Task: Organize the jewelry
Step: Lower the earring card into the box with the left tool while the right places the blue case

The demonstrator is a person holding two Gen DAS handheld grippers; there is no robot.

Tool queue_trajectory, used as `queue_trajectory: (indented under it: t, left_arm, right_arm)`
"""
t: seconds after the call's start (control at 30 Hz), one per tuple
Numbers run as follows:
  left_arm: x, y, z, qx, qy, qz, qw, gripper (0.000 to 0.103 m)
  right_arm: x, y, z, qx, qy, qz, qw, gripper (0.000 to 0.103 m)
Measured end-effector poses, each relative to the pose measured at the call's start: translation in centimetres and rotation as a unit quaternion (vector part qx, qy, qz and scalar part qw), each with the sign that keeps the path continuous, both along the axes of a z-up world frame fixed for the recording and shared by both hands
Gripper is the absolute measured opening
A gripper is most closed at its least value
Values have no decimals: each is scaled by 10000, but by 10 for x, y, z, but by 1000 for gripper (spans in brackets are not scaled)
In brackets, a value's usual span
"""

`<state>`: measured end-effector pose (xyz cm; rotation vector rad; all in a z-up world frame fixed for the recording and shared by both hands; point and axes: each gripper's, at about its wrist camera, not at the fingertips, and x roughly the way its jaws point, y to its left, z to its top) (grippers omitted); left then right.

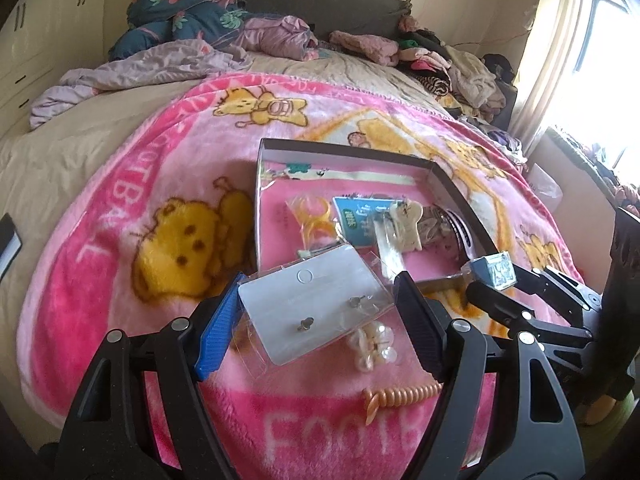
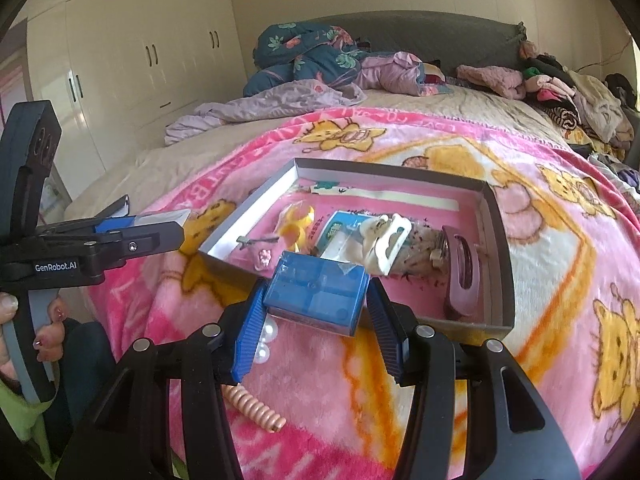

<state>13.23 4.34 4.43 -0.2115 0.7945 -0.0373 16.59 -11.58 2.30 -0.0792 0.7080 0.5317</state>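
My left hand-held gripper [image 1: 316,312] pinches the flimsy earring packet [image 1: 316,304], my right hand-held gripper [image 2: 316,312] the blue case [image 2: 318,294]; either could slip onto the bed's blanket [image 1: 120,184].

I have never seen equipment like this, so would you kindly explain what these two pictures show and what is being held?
A person holds two hand-held claws, each with a camera looking along its fingers. In the left claw's view, the left claw grips a clear plastic packet holding a white earring card. In the right claw's view, the right claw grips a small blue plastic box. Beneath lies a pink cartoon blanket with an open shallow cardboard box of trinkets, loose white pearls and an orange coiled hair tie.
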Motion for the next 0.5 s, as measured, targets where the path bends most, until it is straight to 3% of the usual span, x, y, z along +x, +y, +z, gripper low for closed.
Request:
queue_trajectory:
  t: [0.5]
  left_arm:
    - [32,-4,-5,-40,80,-120,9999,66]
  right_arm:
    - [26,-6,2,15,-48,-182,9998,48]
